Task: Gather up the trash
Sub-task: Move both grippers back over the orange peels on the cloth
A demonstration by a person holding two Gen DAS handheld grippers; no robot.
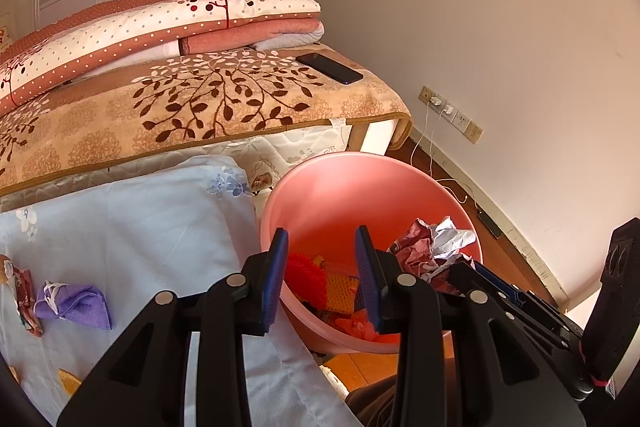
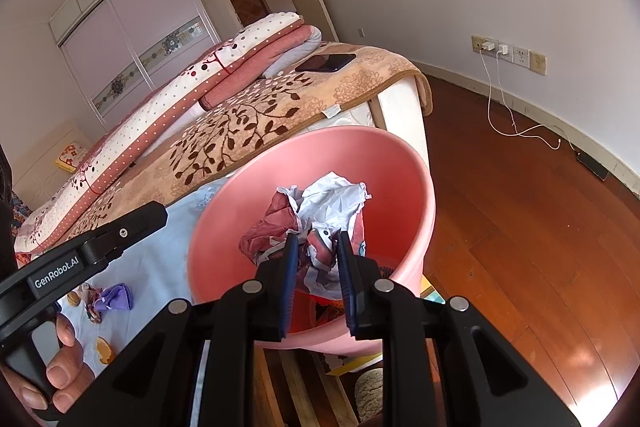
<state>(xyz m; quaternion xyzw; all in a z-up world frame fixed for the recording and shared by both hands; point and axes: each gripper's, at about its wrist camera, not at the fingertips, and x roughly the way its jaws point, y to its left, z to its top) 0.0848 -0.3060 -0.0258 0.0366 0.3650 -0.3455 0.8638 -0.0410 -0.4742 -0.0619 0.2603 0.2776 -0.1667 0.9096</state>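
Observation:
A pink bin (image 1: 320, 187) stands on the floor against the bed. My left gripper (image 1: 321, 243) hangs over its near rim, open, with nothing between its blue pads; below the gap lie a red spiky piece (image 1: 304, 273) and orange mesh (image 1: 340, 287) inside the bin. My right gripper (image 2: 316, 241) is shut on a crumpled wad of white and red paper (image 2: 320, 211), held above the bin's (image 2: 304, 163) opening. The same wad (image 1: 432, 247) shows at the right of the left wrist view.
On the light blue sheet (image 1: 140, 227) lie a purple cloth scrap (image 1: 76, 307), a red patterned wrapper (image 1: 26, 291) and orange peel (image 1: 68, 381). A black phone (image 1: 330, 68) rests on the brown blanket. Charger cables (image 2: 520, 131) trail over the wooden floor by the wall.

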